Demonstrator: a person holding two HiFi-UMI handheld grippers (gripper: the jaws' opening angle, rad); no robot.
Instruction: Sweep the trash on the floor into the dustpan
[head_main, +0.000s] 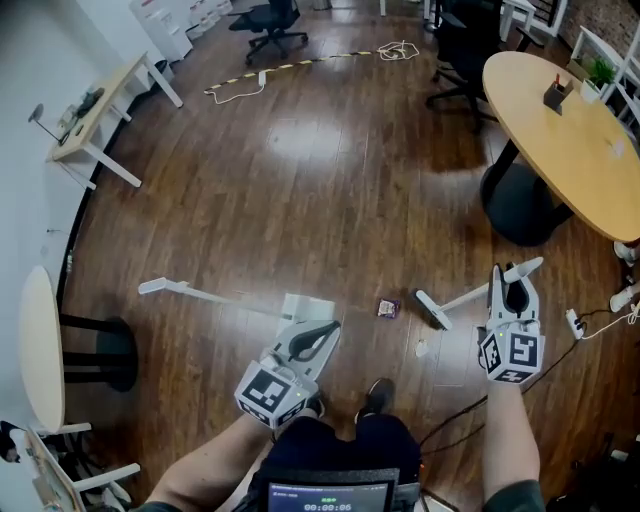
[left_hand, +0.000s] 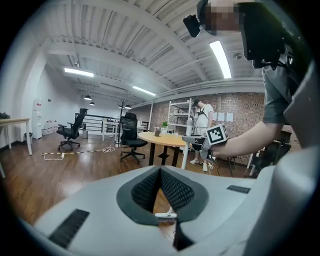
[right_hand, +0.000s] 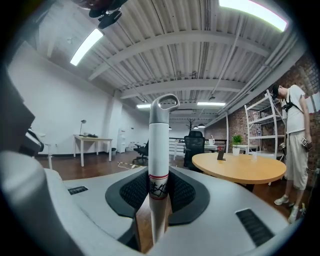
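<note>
My right gripper (head_main: 512, 283) (right_hand: 159, 181) is shut on the white handle of a broom (right_hand: 160, 150), which stands up between its jaws. The broom (head_main: 470, 296) slants down to the left, its dark head (head_main: 432, 310) on the wood floor. A small dark wrapper (head_main: 388, 308) and a white scrap (head_main: 421, 348) lie on the floor by the head. The white long-handled dustpan (head_main: 305, 306) lies flat to the left. My left gripper (head_main: 325, 332) (left_hand: 160, 172) hovers just near of the pan, shut with nothing held. Below its jaws the broom head (left_hand: 165, 216) shows.
A round wooden table (head_main: 570, 140) stands at the right, with office chairs (head_main: 270, 20) behind it. A desk (head_main: 95, 115) is at the left wall and cables (head_main: 250, 85) lie on the far floor. A power strip (head_main: 574, 322) sits right of me. A person (right_hand: 295, 135) stands by shelves.
</note>
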